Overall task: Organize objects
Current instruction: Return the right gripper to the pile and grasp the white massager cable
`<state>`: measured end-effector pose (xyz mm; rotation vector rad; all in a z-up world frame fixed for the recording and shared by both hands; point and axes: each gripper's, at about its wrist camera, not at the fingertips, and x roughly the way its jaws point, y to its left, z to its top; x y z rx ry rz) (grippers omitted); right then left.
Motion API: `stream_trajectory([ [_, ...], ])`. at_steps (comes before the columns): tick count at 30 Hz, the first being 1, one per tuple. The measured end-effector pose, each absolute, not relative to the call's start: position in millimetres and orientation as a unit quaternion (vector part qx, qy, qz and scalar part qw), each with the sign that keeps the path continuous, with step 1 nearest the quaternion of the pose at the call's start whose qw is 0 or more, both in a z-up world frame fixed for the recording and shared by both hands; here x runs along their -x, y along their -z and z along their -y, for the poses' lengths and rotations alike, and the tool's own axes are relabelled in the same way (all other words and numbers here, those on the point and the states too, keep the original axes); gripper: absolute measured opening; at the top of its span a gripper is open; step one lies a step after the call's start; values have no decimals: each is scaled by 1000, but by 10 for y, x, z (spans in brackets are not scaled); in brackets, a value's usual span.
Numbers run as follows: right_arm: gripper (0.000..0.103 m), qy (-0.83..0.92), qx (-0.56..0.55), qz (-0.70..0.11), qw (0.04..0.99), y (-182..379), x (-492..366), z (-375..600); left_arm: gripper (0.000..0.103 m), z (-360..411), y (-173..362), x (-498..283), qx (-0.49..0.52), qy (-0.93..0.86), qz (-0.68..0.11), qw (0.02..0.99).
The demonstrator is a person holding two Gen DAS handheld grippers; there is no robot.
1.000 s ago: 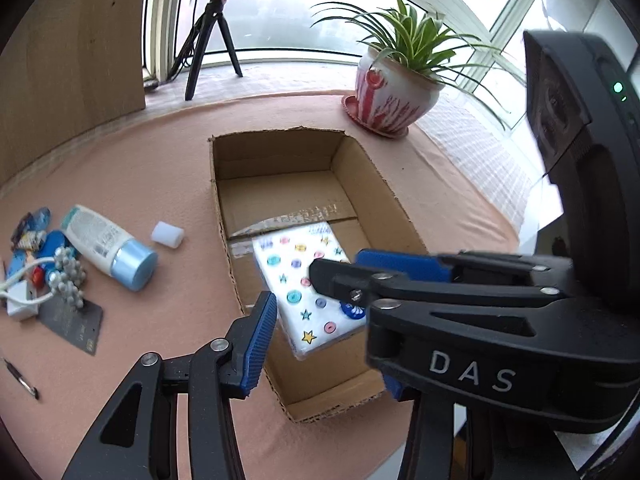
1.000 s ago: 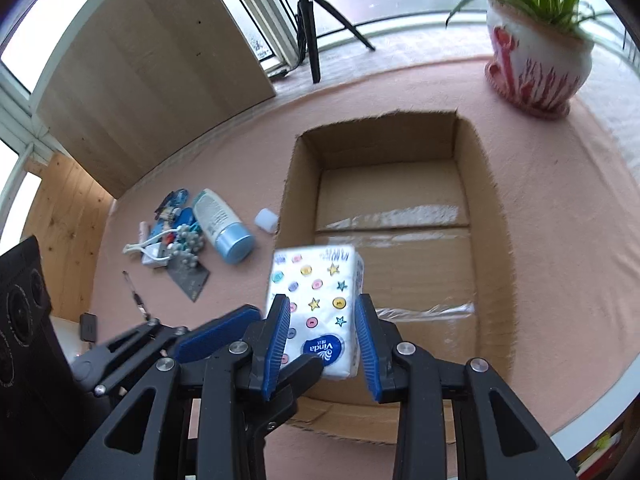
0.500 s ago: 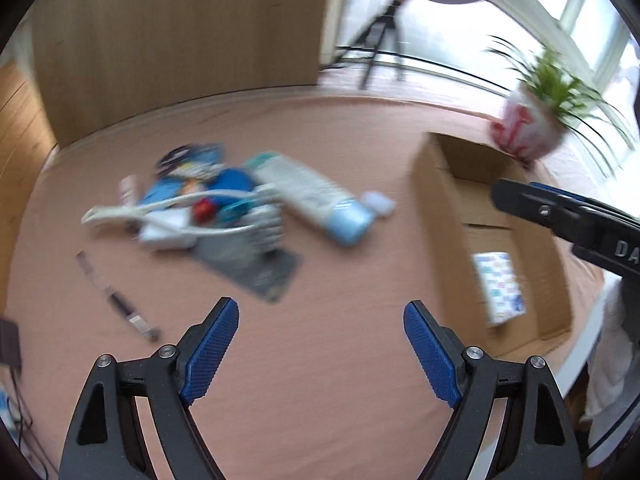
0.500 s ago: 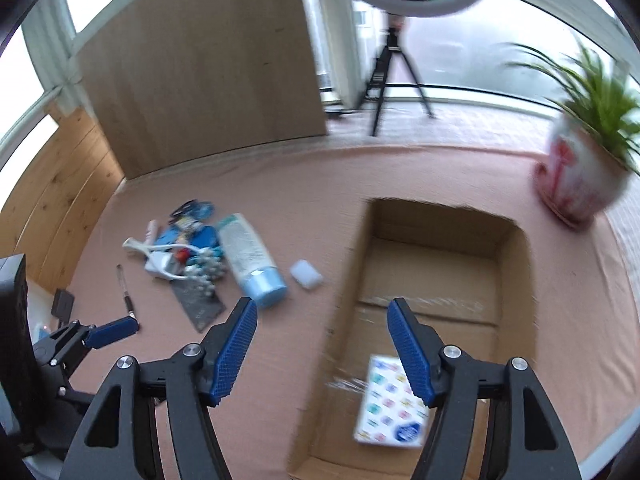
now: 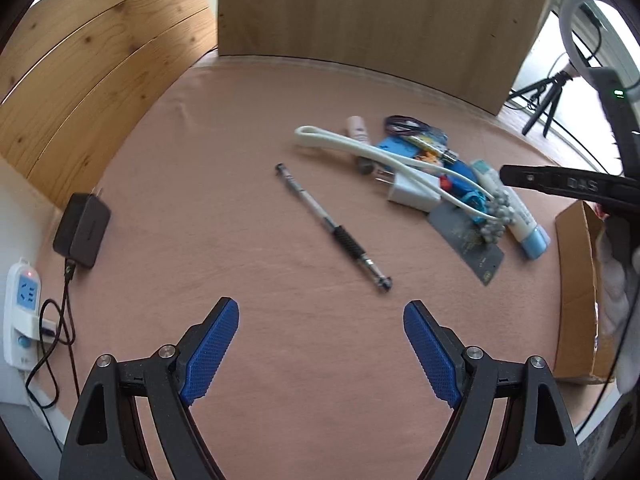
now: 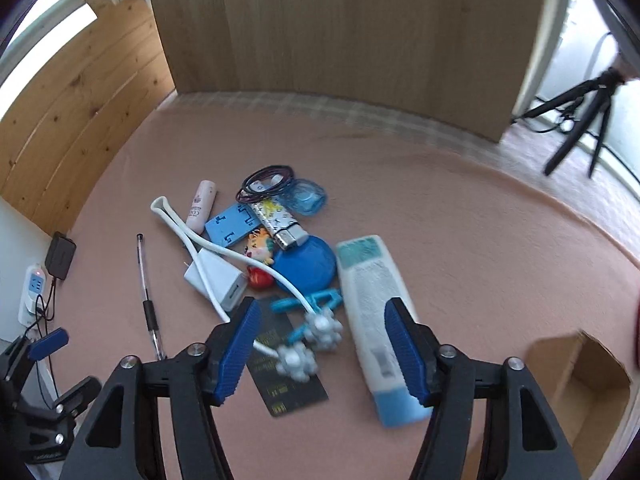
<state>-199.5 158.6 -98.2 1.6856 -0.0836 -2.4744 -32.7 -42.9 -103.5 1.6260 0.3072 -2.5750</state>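
Filling the cardboard box (image 6: 580,376) is the job in hand, and it sits to the right of the clutter pile, its corner just showing in both wrist views. Largest in that pile is the white tube with the blue cap (image 6: 376,320), lying flat at the pile's right edge, cap end toward the camera; the right gripper (image 6: 324,348) hovers over it with its fingers spread wide and empty, the right pad over the tube's lower body, the left pad over a dark card (image 6: 288,380). Taking the tube well probably means shifting right so both pads straddle its body across the narrow width, clear of the white cable (image 6: 224,252) and the beaded blue clip (image 6: 316,328) just beside it. Left of the pile, apart from it, lies the pen (image 5: 332,228); the left gripper (image 5: 320,352) is near its tip, fingers likewise wide apart and holding nothing. Pinching the pen across its black grip seems safest, since a thin shaft may roll.
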Motion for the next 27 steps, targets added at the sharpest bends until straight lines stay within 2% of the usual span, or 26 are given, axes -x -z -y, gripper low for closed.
stream_trajectory([
  [3,43,809,-582,22,83,1130,2147,-1485,87,555,1042,262,-529,840,-114,42],
  [10,42,786,-609,14,102,1320,2262,-1339,87,641,1073,259,-529,837,-132,45],
  [12,35,781,-616,11,101,1366,2270,-1311,87,638,1086,278,-531,836,-132,42],
  [16,28,775,-623,25,105,1388,2237,-1345,87,588,1096,317,-532,836,-131,30],
  [18,21,770,-627,38,112,1379,2190,-1362,87,552,1102,335,-533,836,-130,25],
  [20,17,767,-630,41,118,1374,2132,-1353,87,525,1106,349,-533,836,-129,22],
  [24,12,754,-642,53,133,1458,2004,-1275,86,493,1130,373,-536,834,-130,17],
  [27,11,741,-651,88,143,1553,1877,-1238,86,469,1140,382,-536,834,-131,13],
])
